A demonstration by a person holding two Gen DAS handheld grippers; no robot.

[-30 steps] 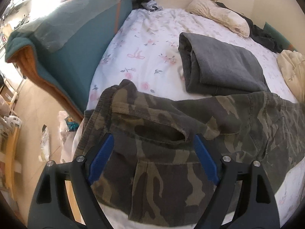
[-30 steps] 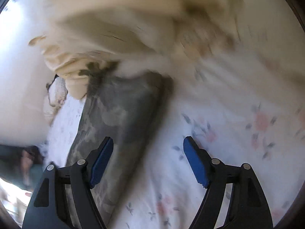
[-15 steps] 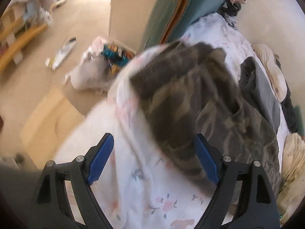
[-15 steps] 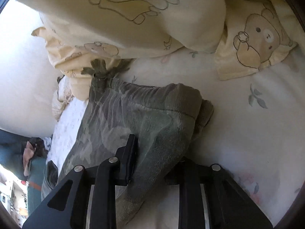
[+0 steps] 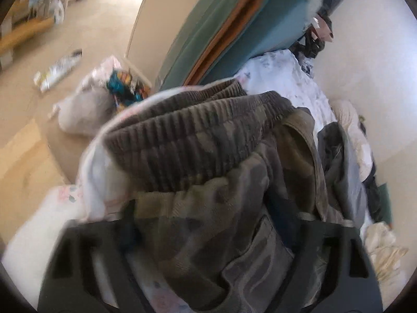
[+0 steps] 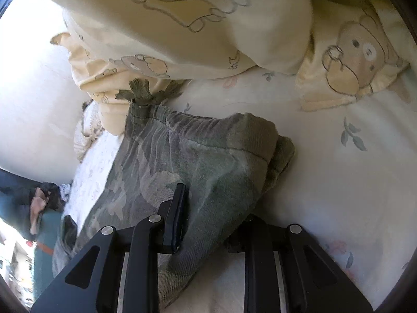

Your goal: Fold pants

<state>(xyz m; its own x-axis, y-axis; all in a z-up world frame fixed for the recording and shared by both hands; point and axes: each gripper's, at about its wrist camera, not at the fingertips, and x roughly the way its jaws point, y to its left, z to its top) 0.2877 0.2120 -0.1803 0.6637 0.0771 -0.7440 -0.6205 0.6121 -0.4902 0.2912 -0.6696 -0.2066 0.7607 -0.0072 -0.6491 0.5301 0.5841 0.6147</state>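
1. Here, camouflage pants (image 5: 208, 208) lie on a bed with a white floral sheet (image 6: 351, 182); each wrist view looks along its own tool at one end of them
2. Left wrist view, blurred: the left tool (image 5: 208, 224) sits at 6 o'clock, with the ribbed waistband (image 5: 187, 135) bunched just ahead of it toward 12 o'clock
3. The left tool's jaws have just been closing, and camouflage cloth fills the gap between them; the blur hides whether the pads press on it, so I cannot tell if it grips
4. A folded grey garment (image 5: 341, 172) lies beside the pants at 3 o'clock, and a teal and orange blanket (image 5: 234, 26) rises at 12 o'clock
5. Off the bed's edge at 10 o'clock, a white bag (image 5: 86, 109) with colourful contents rests on the beige floor (image 5: 91, 26)
6. Right wrist view, sharp: the right tool (image 6: 208, 224) at 6 o'clock is clamped on a pant leg near its hem (image 6: 250, 151), the cloth pinched into a ridge between the narrow jaws
7. The leg stretches away toward 8 o'clock across the sheet
8. A cream blanket printed with bears (image 6: 195, 13) lies heaped at 12 o'clock, touching the far corner of the hem
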